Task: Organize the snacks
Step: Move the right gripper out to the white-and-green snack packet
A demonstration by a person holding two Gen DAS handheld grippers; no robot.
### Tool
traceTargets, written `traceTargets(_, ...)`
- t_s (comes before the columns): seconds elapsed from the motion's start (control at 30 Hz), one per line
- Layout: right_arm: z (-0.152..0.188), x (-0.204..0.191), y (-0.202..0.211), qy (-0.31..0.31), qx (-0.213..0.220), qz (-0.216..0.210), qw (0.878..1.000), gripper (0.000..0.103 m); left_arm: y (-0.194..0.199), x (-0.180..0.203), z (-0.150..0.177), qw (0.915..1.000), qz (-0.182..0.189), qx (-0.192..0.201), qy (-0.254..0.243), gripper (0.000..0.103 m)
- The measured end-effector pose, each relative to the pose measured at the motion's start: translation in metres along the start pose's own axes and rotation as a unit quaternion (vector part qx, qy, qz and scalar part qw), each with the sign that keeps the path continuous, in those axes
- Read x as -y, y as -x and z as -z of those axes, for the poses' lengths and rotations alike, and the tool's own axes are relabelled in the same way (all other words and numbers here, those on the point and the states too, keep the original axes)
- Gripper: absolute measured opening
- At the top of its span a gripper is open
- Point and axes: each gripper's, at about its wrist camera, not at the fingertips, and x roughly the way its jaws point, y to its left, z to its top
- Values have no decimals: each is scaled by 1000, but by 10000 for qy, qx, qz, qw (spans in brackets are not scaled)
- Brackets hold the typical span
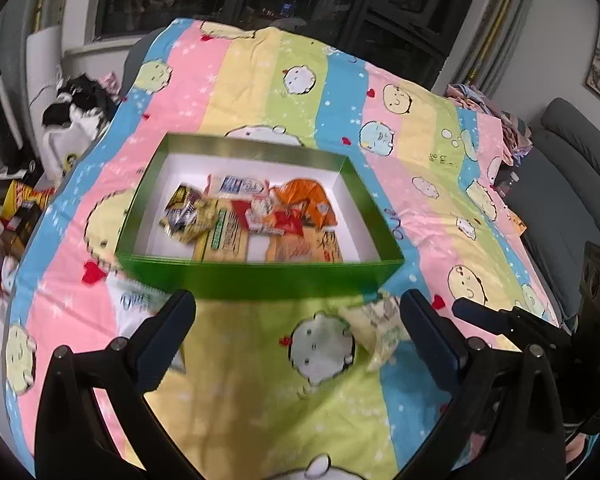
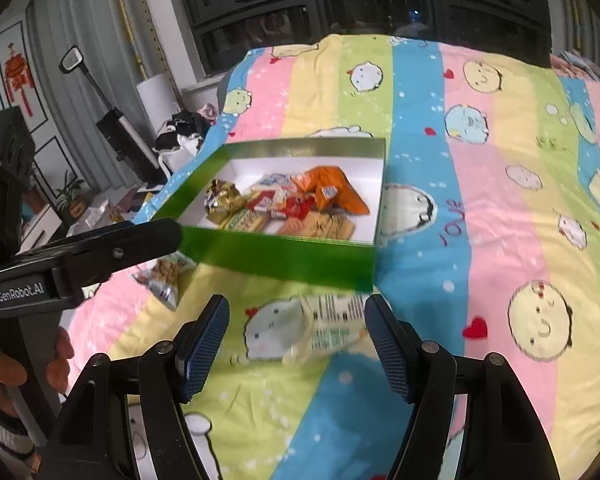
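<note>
- Snacks (image 2: 288,206) fill much of the green box (image 1: 260,280) on the striped quilt (image 2: 480,220): a gold packet, an orange bag (image 2: 332,192), red wrappers and flat tan bars lie heaped on its white floor, with bare floor still showing along the edges.
- Two packs remain outside, both on the quilt just before the box's near wall. A pale pack (image 2: 332,328) printed with green and black lies near the right corner; a blue-and-white bag (image 2: 164,280) lies near the left corner.
- Right gripper (image 2: 296,352) hangs low over the quilt with its jaws spread wide and nothing between them. The pale pack sits just ahead of the gap, close to the right finger; contact cannot be told through the blur.
- Left gripper (image 1: 296,332) is also wide open and empty, aimed at the box's near wall. The blue-and-white bag lies partly behind its left finger.
- Judged from this layout, the job looks mostly done: most snacks are boxed, and two visible packs are left to lift in.
- Pale pack looks like the likelier next pick, given where the right gripper is aimed.
- Clutter on the floor past the quilt's left edge is too blurred to count as snacks.
</note>
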Motion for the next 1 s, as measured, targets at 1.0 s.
traceTargets(1.0, 70, 58, 4, -949, -183, -153, 9952, 71, -22, 7, 76, 9902, 578, -1144, 554, 102)
